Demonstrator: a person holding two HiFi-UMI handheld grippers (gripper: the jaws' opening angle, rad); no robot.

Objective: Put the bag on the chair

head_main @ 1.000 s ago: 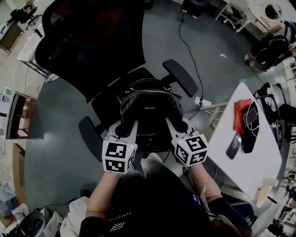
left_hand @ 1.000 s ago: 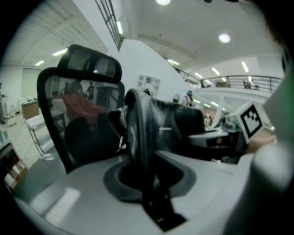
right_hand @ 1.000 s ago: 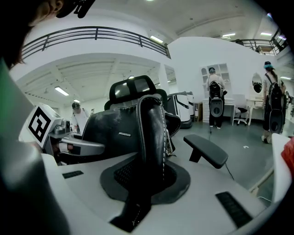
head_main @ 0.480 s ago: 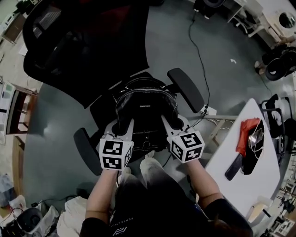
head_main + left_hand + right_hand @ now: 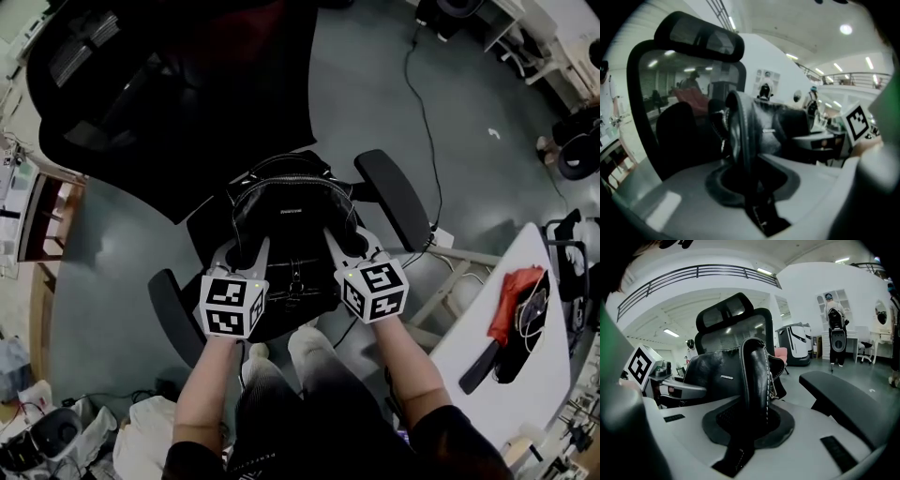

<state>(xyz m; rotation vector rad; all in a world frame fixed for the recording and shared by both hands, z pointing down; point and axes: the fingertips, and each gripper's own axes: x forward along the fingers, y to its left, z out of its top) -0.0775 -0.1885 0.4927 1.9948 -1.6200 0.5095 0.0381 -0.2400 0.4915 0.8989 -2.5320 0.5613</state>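
A black leather bag [image 5: 291, 220] stands upright over the seat of a black office chair [image 5: 169, 103], between its two armrests; whether it rests on the seat I cannot tell. My left gripper [image 5: 246, 253] is shut on the bag's left strap [image 5: 740, 136]. My right gripper [image 5: 342, 246] is shut on the right strap [image 5: 757, 376]. In the left gripper view my left gripper [image 5: 747, 187] pinches the strap, with the mesh backrest [image 5: 642, 93] behind. In the right gripper view my right gripper [image 5: 750, 427] does the same, beside the armrest [image 5: 843, 399].
A white table [image 5: 534, 361] at the right carries a red cloth [image 5: 520, 286] and a dark phone [image 5: 478, 354]. A cable [image 5: 427, 112] runs over the grey floor to a power strip [image 5: 439, 236]. A wooden shelf [image 5: 37, 225] stands at the left.
Both grippers and the bag have stayed together over the seat, a little nearer the backrest. My head view has shifted, so the table sits further right.
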